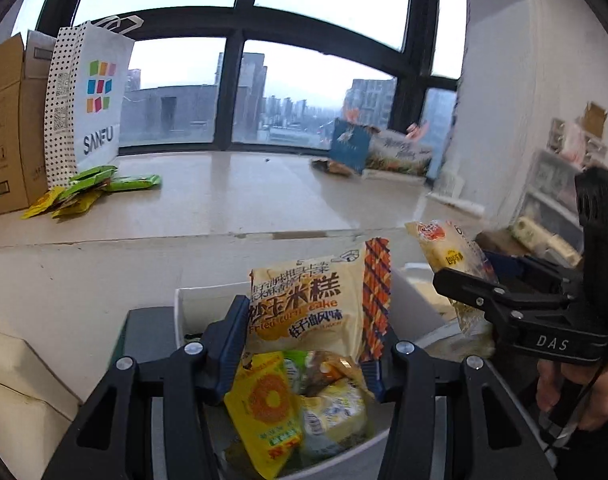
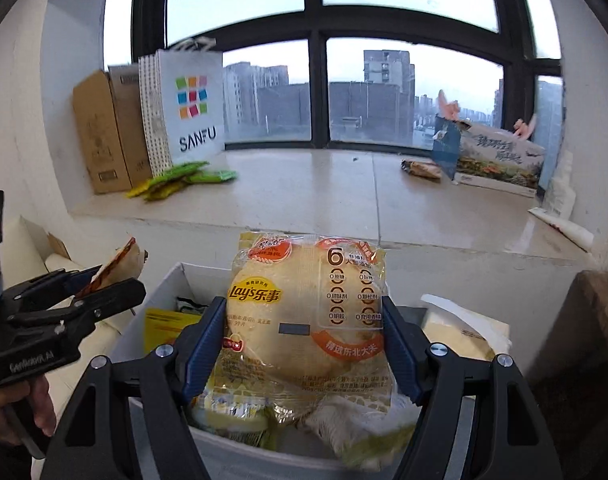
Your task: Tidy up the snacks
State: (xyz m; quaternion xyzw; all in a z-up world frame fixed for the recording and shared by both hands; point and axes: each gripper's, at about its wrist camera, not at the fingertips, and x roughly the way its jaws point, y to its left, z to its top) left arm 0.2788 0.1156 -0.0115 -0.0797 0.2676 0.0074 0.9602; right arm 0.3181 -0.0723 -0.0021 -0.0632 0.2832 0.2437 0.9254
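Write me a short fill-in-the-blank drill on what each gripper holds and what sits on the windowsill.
1. The left gripper is shut on the fried ____ cake packet.
2. The right gripper clamps a rice cake packet branded ____.
3. The white shopping bag on the windowsill reads ____.
4. Both packets are held above a white ____ of snacks.

Missing words: corn; Lay's; SANFU; bin

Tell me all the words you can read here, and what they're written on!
"SANFU": white paper bag on the windowsill.
"Fried corn cake": yellow snack packet in the left gripper.
"Lay's" and "6": rice cake packet in the right gripper.
"DAS": right gripper's side.
Box labels: too blurred.
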